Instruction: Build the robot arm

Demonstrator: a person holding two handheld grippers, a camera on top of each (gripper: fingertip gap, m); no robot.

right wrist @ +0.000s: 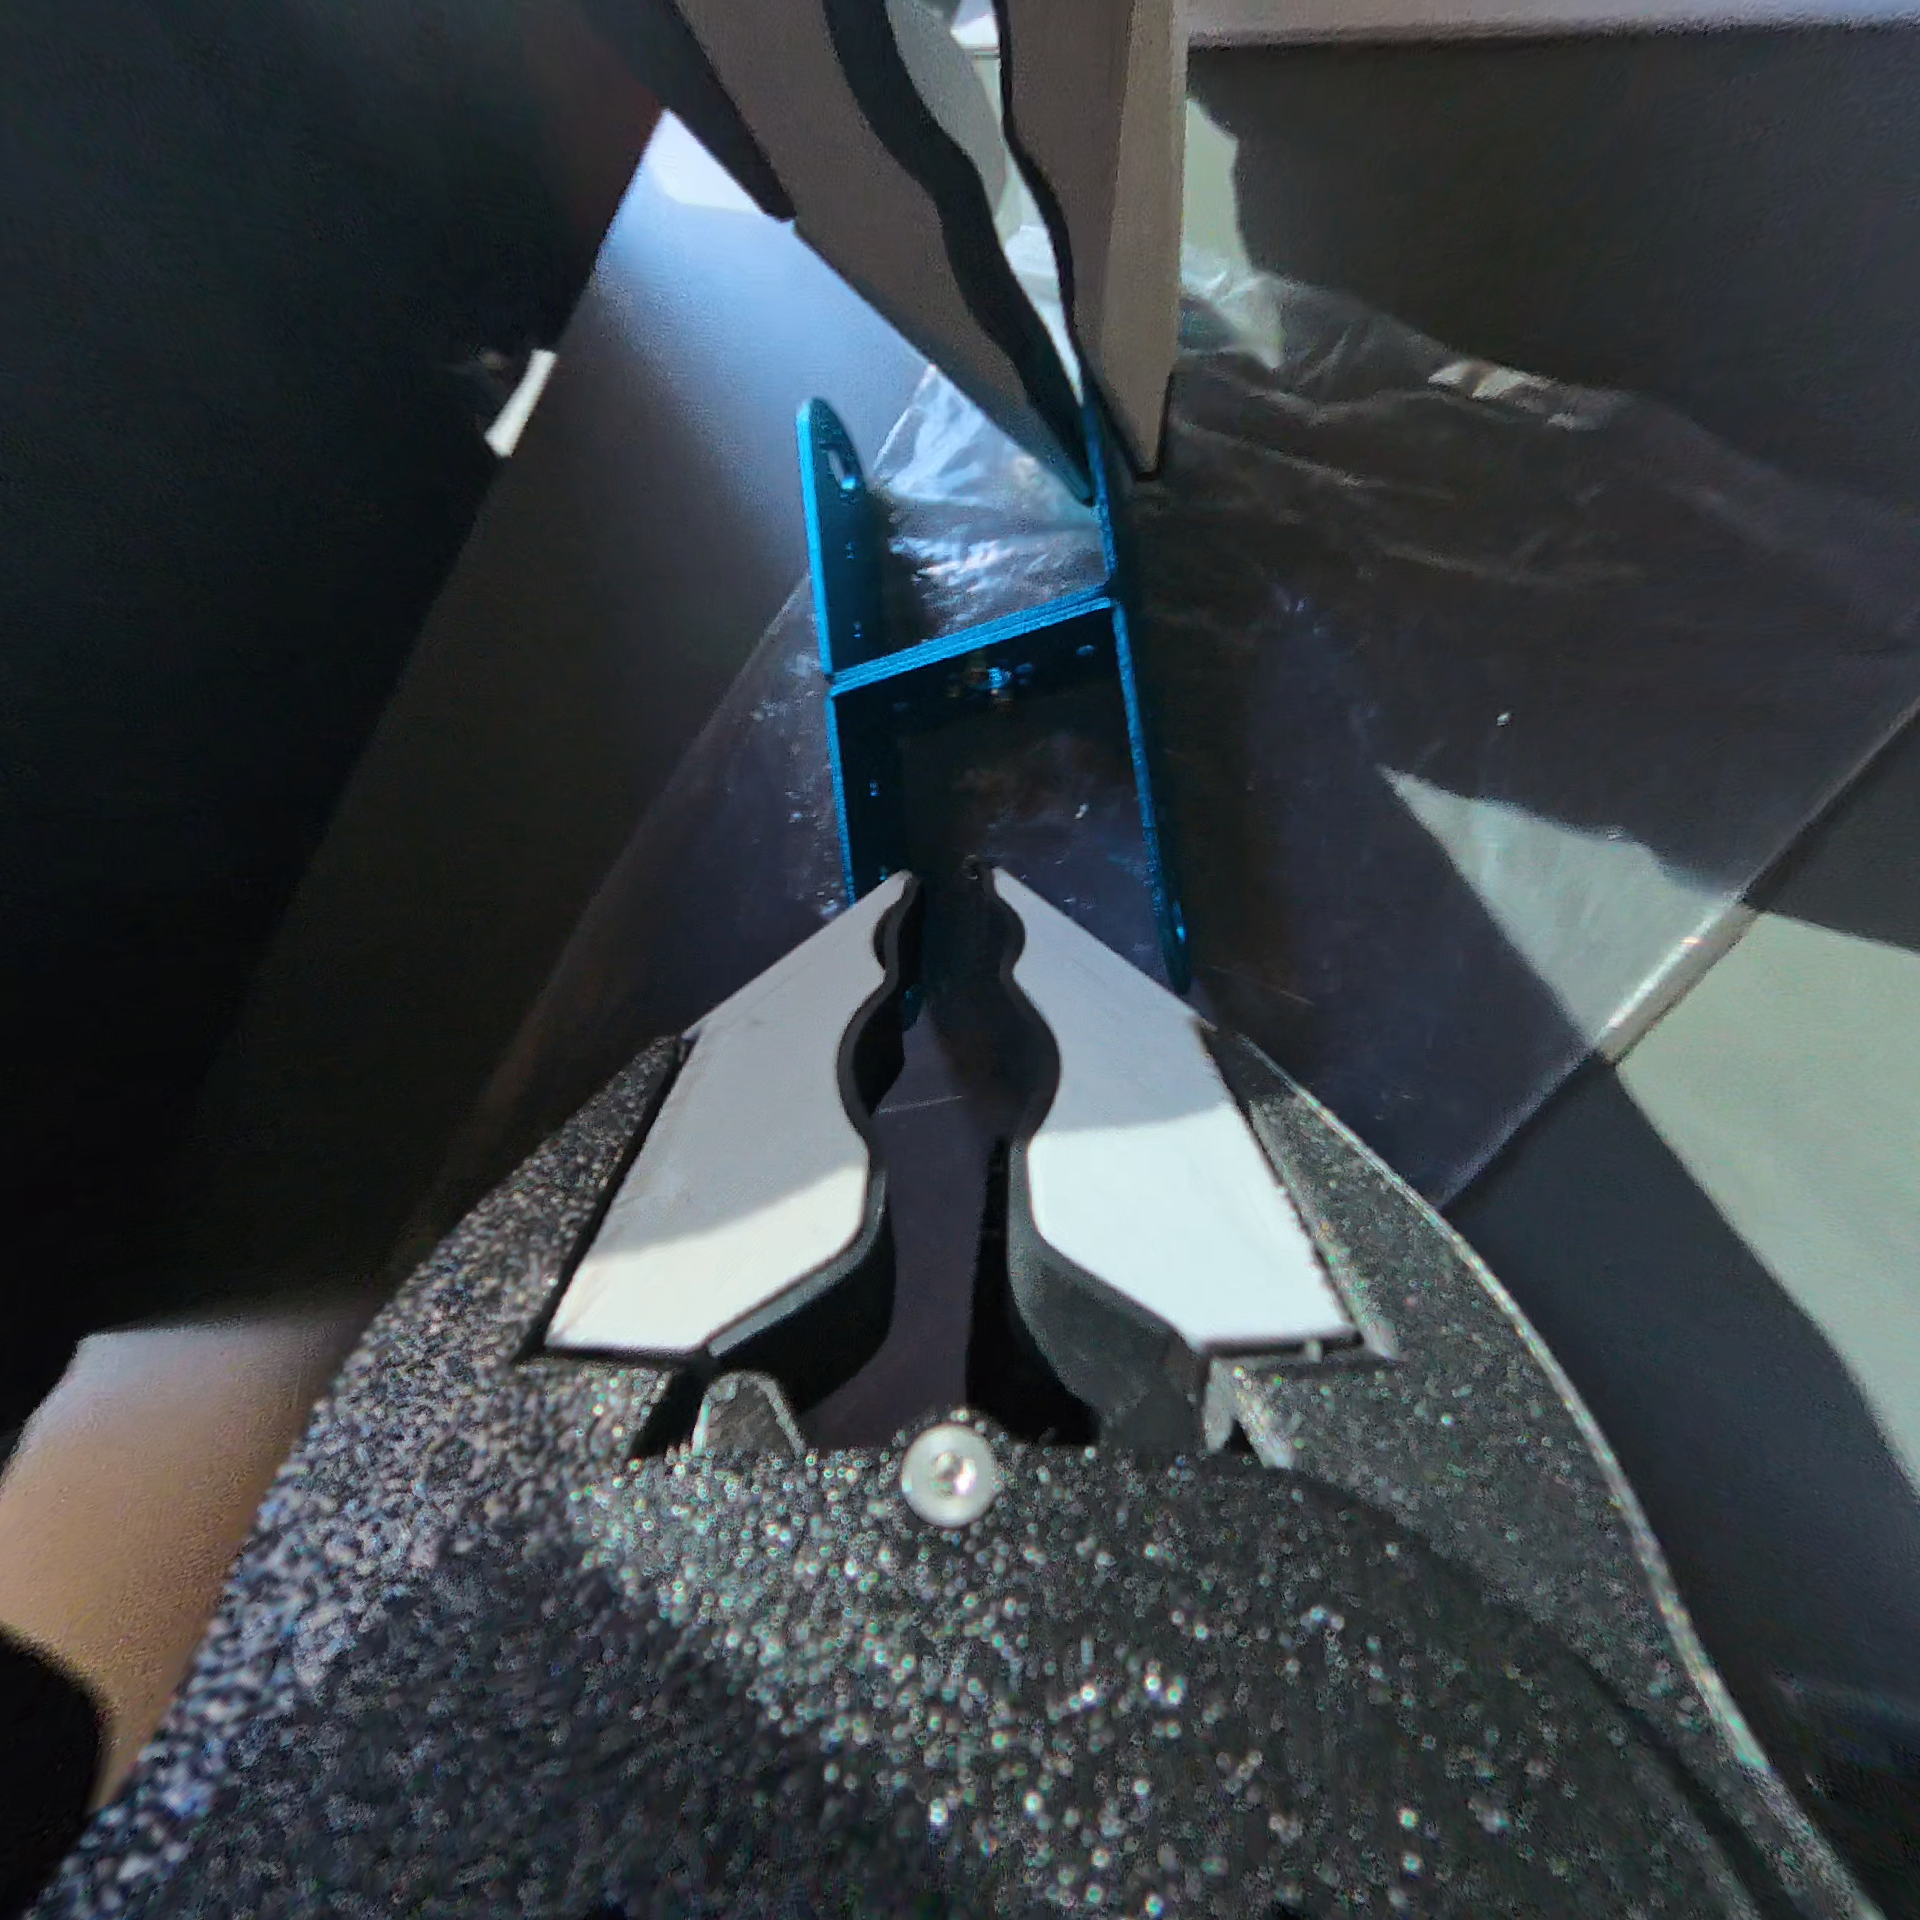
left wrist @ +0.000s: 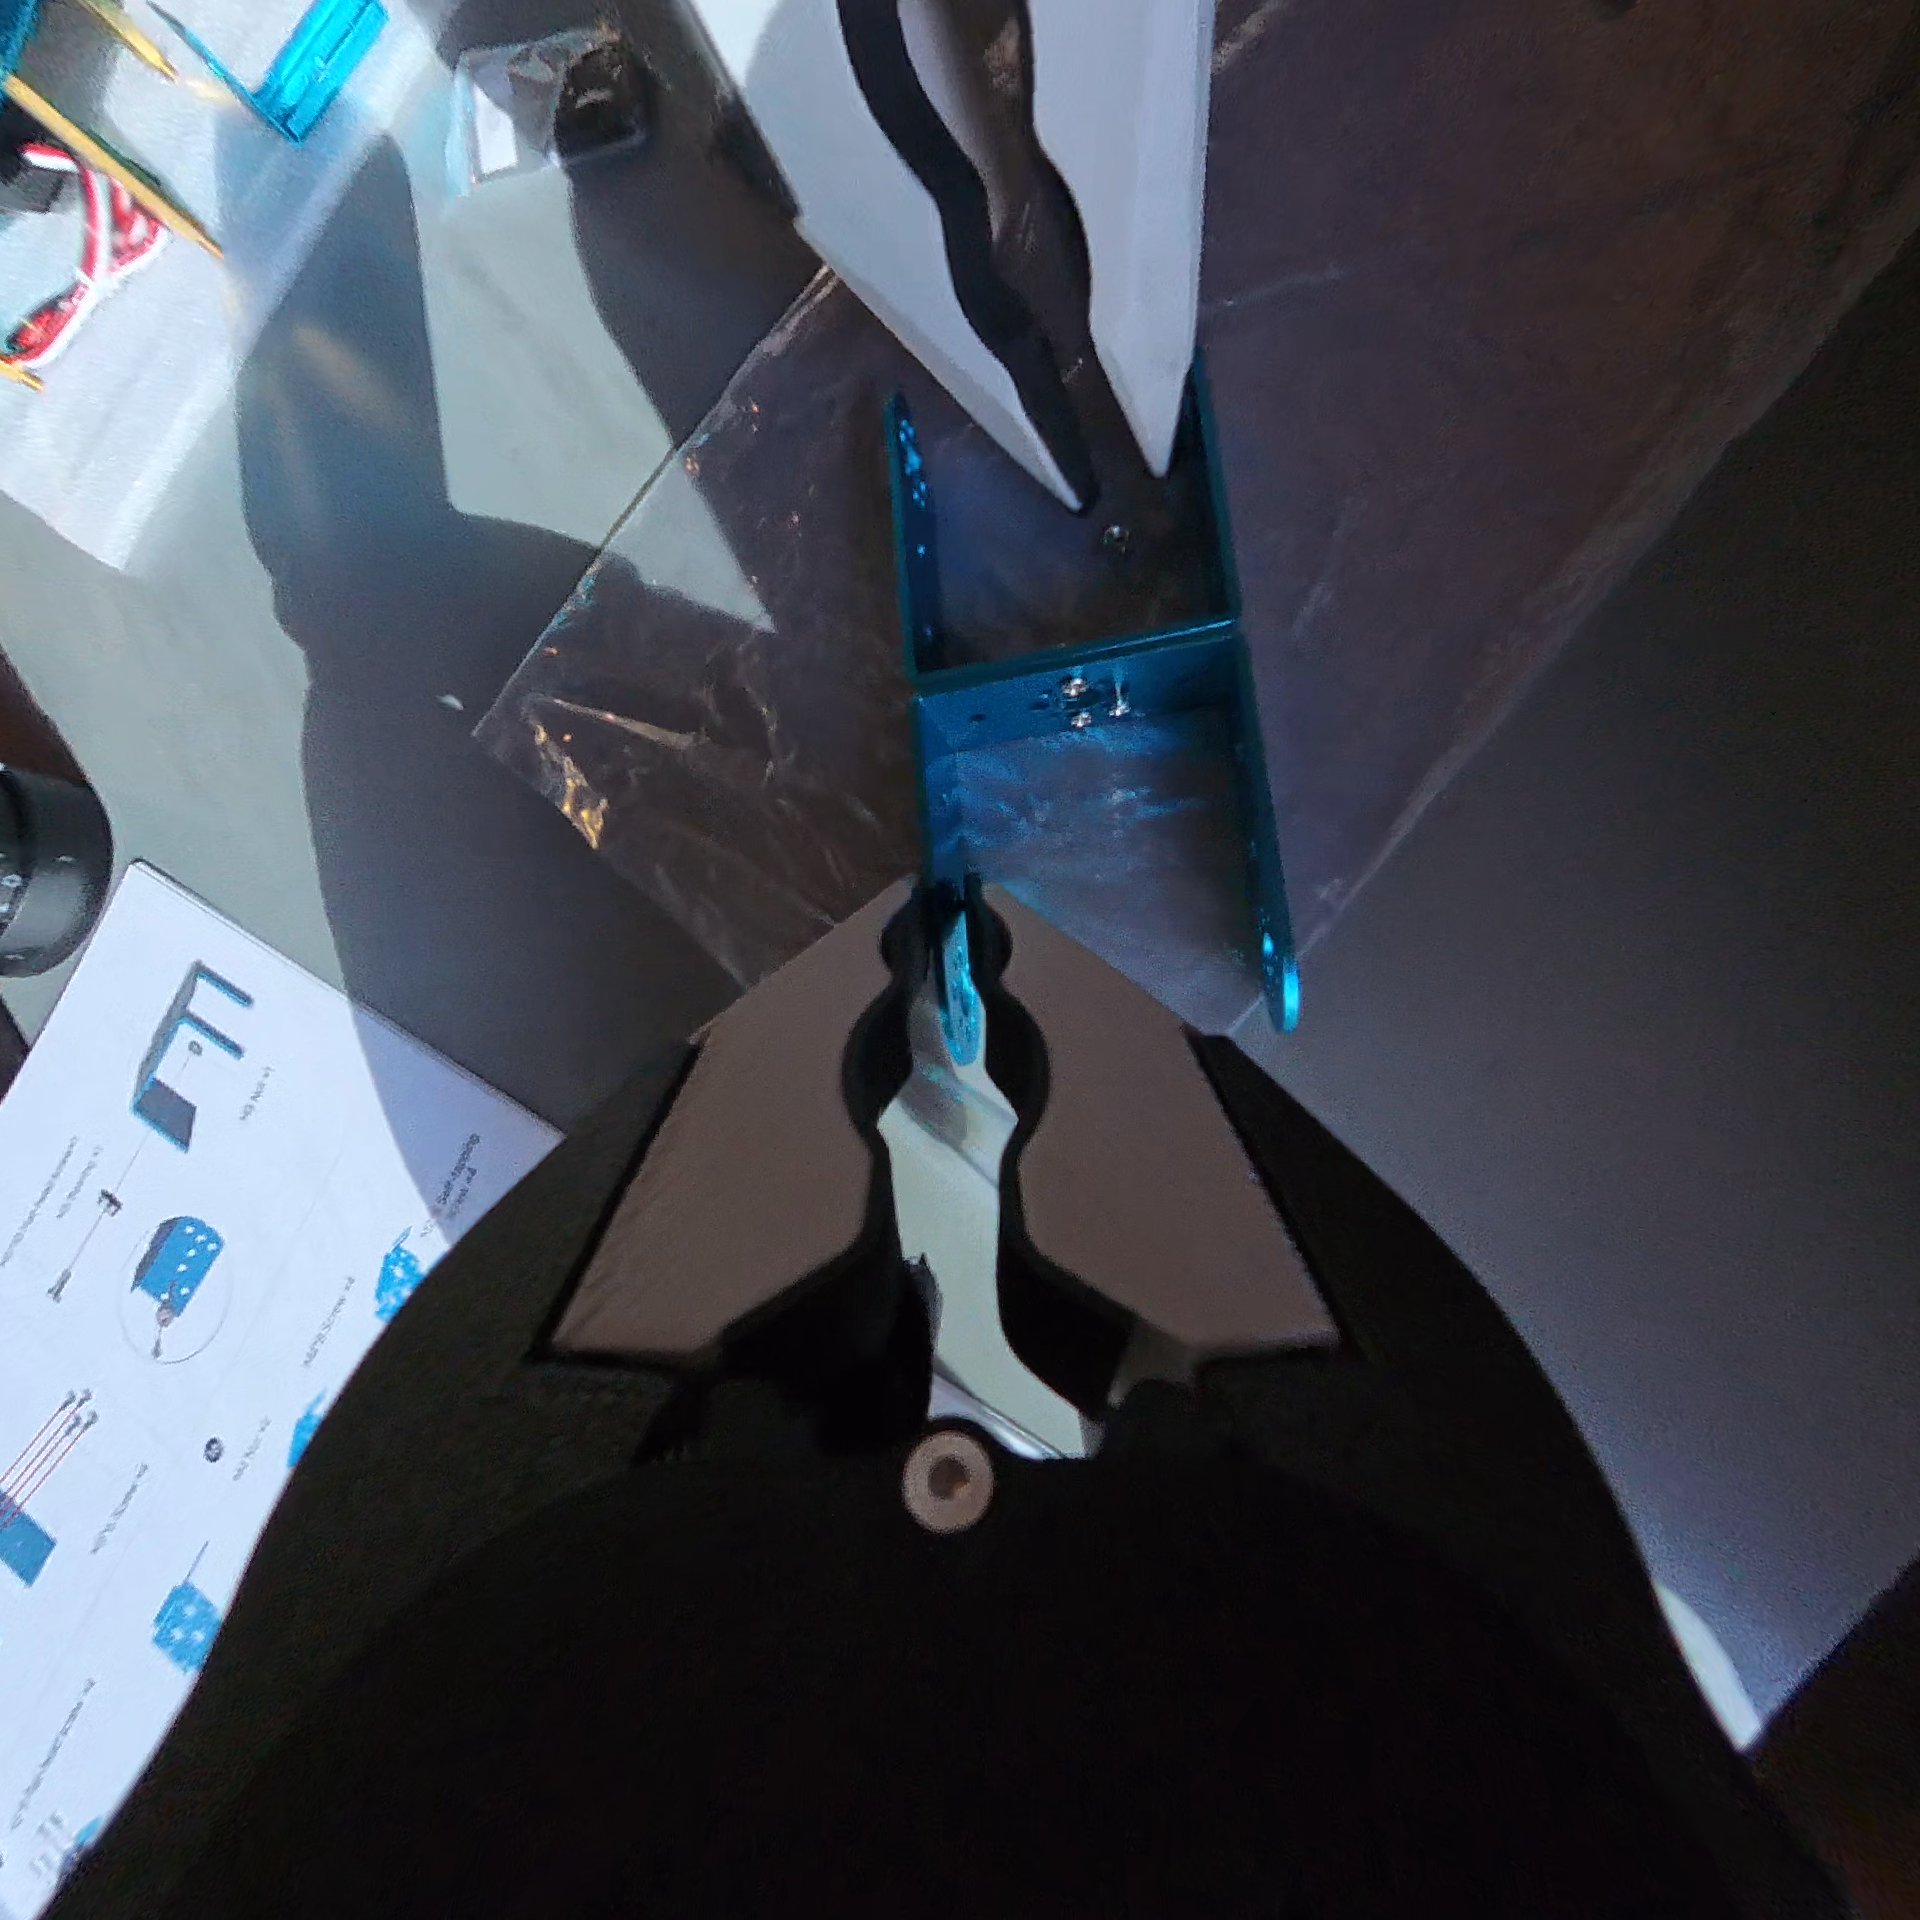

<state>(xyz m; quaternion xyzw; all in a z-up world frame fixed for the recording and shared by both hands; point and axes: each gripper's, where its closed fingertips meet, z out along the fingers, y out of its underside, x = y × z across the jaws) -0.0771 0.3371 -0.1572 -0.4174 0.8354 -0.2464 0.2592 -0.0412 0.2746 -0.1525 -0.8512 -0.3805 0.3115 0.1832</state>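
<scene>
Two tongs meet over one blue metal bracket (left wrist: 1081, 727), an H-shaped piece of two long perforated side plates joined by a cross plate with small screws. Left tongs (left wrist: 951, 904): nearly closed, pinching the rounded near end of one side plate between their tips. Right tongs (right wrist: 940, 883): narrowly parted, tips closed on the near end of the opposite side plate as far as the right wrist view shows; in the left wrist view they enter from above, their tips at the bracket's far end. Bracket: held between both tongs, above a crinkled clear plastic bag (left wrist: 727, 665) that lies on the worktop (left wrist: 499, 343), a pale glassy surface crossed by hard sunlight and deep shadows. Lower left of the left wrist view: a white instruction sheet (left wrist: 208, 1195) with blue part drawings, and beside it a black cylindrical object (left wrist: 42, 862), partly cut off. Upper left: more blue metal parts (left wrist: 312, 62), brass-coloured rods (left wrist: 114, 166) and red and white wires (left wrist: 94, 229). Surroundings beyond the worktop: dark, too shadowed to make out.
</scene>
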